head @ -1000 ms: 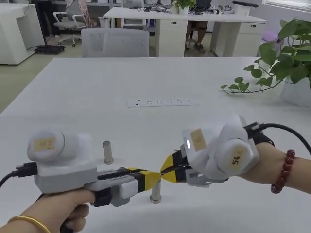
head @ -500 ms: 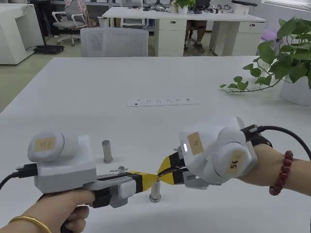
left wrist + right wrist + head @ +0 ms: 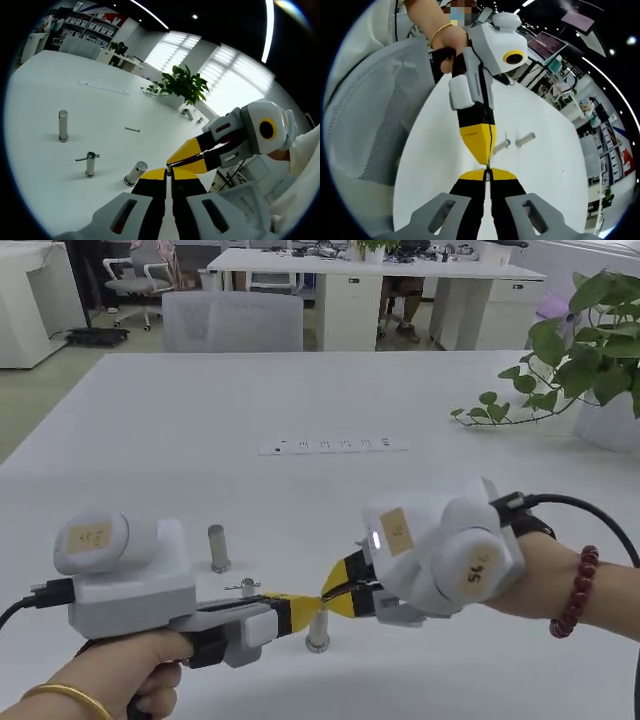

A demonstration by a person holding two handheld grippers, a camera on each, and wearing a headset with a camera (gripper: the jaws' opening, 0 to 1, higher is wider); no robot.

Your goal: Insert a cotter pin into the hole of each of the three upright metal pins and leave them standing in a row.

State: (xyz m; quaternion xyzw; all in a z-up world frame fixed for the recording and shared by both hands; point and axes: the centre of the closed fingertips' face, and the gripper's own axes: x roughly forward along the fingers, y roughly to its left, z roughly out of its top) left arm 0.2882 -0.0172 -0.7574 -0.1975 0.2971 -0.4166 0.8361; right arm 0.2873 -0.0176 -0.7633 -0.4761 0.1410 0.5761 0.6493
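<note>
Compared with a second earlier, the meeting yellow tips of the left gripper (image 3: 312, 608) and right gripper (image 3: 336, 596) are found lower, just above the nearest short upright silver metal pin (image 3: 318, 632). An insertion there is judged close but not yet made. Both pairs of jaws are pressed together, tip to tip; whether a wire is pinched cannot be told. Left of the nearest pin, a second upright pin (image 3: 248, 590) is now uncovered, and a bare third pin (image 3: 218, 548) stands beyond it. The left gripper view adds detail: a fitted cotter pin (image 3: 80, 159) crossing that second pin, and a loose thin cotter pin (image 3: 132, 129) lying on the white table (image 3: 40, 90) beyond the nearest pin.
</note>
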